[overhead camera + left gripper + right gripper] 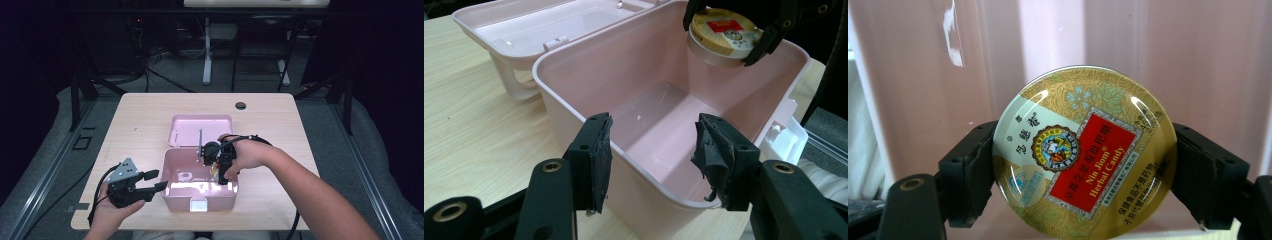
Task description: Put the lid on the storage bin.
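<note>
Right tongs (pixel 1083 165): my jaws are clamped on the round candy tin (pixel 1084 152), one at its 9 o'clock edge, one at 3 o'clock, lid facing my camera. From the left gripper view the tin (pixel 723 36) hangs above the open pink box (pixel 574 75), over its far wall. Left tongs (pixel 651 155): jaws apart, straddling the box's near wall. High view: my right hand (pixel 245 152) reaches over the box, left hand (pixel 112 210) low at 7 o'clock of it.
</note>
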### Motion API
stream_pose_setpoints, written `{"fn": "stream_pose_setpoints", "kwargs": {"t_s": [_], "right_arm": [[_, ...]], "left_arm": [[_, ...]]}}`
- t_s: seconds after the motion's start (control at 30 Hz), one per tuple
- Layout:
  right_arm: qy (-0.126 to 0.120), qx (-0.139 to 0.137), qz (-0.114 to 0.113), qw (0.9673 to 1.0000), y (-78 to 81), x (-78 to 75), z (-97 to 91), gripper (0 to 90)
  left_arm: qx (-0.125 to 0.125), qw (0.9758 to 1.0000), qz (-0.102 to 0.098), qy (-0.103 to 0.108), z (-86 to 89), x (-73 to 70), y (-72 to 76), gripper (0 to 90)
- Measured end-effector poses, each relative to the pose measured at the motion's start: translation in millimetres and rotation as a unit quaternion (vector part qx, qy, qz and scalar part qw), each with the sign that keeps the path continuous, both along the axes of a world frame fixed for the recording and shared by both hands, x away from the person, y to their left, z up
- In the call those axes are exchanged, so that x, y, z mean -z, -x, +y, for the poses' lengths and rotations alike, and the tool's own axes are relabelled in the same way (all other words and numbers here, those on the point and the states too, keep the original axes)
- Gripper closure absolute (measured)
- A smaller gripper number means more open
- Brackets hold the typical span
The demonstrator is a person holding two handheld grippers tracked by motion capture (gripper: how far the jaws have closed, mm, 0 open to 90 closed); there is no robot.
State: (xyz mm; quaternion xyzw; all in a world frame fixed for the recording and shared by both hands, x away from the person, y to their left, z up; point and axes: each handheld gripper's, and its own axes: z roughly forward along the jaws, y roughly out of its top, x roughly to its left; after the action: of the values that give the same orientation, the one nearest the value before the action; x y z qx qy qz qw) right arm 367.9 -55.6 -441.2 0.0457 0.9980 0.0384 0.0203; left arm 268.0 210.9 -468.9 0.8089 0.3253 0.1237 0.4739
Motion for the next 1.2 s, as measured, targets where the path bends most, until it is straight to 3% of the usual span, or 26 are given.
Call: {"fn": "stream_pose_setpoints", "kwargs": {"t_s": [0.13, 0.53, 1.2], "right_arm": [[-0.001, 0.001, 0.010, 1.0000, 0.4, 7.0, 2.4, 19.7], [0.009, -0.006, 0.006, 0.9999, 1.4, 29.9, 6.2, 19.7], [0.014, -0.002, 0.015, 0.9998, 1.9, 49.9, 7.2, 19.6]], "left_arm": [[-0.002, 1.0000, -0.002, 0.004, -0.1, 0.5, 0.0, 48.1], [0.001, 1.0000, -0.001, 0.000, -0.6, 1.6, -0.6, 48.1], [0.001, 1.0000, 0.002, 0.000, -1.2, 2.3, -0.7, 48.0]]}}
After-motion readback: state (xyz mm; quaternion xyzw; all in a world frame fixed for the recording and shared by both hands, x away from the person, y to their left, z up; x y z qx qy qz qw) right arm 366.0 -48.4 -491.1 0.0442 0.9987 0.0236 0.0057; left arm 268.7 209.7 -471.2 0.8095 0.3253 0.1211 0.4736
